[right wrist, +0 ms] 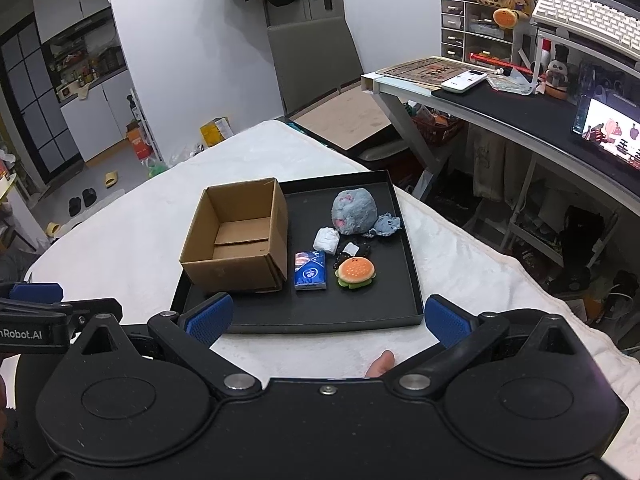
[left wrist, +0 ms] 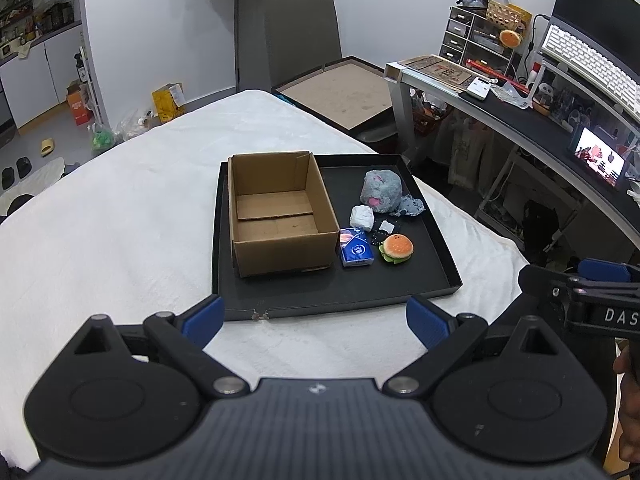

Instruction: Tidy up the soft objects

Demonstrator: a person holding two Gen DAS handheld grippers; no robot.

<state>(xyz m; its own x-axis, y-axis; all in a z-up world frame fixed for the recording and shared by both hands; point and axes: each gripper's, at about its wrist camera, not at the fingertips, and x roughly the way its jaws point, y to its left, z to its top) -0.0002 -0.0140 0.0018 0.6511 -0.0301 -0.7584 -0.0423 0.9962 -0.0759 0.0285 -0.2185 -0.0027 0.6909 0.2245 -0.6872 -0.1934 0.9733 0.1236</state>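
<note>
A black tray (left wrist: pixel 436 276) (right wrist: pixel 412 280) lies on the white cloth. An empty open cardboard box (left wrist: pixel 276 220) (right wrist: pixel 240 240) stands in its left half. To the box's right lie a grey plush (left wrist: pixel 381 191) (right wrist: pixel 353 211), a crumpled blue-grey cloth (left wrist: pixel 410 206) (right wrist: pixel 387 225), a white wad (left wrist: pixel 362 217) (right wrist: pixel 327 240), a blue tissue pack (left wrist: pixel 356 253) (right wrist: pixel 310 270) and a burger plush (left wrist: pixel 397 249) (right wrist: pixel 355 273). My left gripper (left wrist: pixel 316 322) is open and empty, short of the tray's near edge. My right gripper (right wrist: pixel 328 320) is open and empty, also short of the tray.
The white cloth-covered table (left wrist: pixel 120 220) (right wrist: pixel 480 280) surrounds the tray. A grey chair (left wrist: pixel 302 36) and a flat brown board (left wrist: pixel 344 92) stand beyond it. A cluttered desk (left wrist: pixel 540 120) (right wrist: pixel 520 108) with keyboard, drawers and a lit screen runs along the right.
</note>
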